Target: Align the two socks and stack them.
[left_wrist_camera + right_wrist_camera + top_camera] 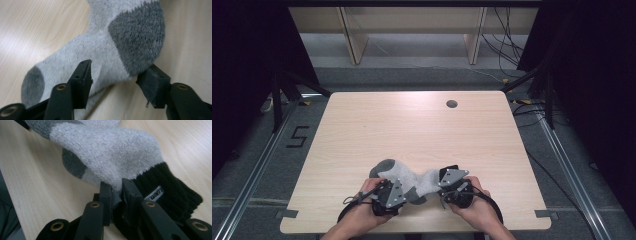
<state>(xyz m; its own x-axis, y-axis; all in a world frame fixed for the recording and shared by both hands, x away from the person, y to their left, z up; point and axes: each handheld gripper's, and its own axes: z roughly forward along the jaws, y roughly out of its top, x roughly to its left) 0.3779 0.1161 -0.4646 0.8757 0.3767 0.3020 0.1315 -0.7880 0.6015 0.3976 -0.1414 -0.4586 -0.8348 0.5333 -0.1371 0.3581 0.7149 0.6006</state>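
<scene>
A light grey sock (pixel 409 179) with dark grey heel and toe patches and a black cuff (pixel 165 187) lies near the front edge of the wooden table (pixel 412 120). My left gripper (pixel 408 196) is at the sock's near left side. In the left gripper view my left gripper (pixel 117 75) stands open, one pad (pixel 83 75) over the light grey fabric and the other beside the dark heel patch (pixel 137 37). My right gripper (pixel 439 186) is at the cuff end. In the right gripper view my right gripper (pixel 116 186) is shut on a fold of the sock (pixel 107 152) beside the cuff.
A round cable hole (pixel 452 104) sits at the table's far right. Beyond the table stand pale wooden shelf legs (pixel 354 40) and loose cables (pixel 507 50). A number marker (pixel 298 136) lies on the floor at the left. Wide bare tabletop stretches behind the sock.
</scene>
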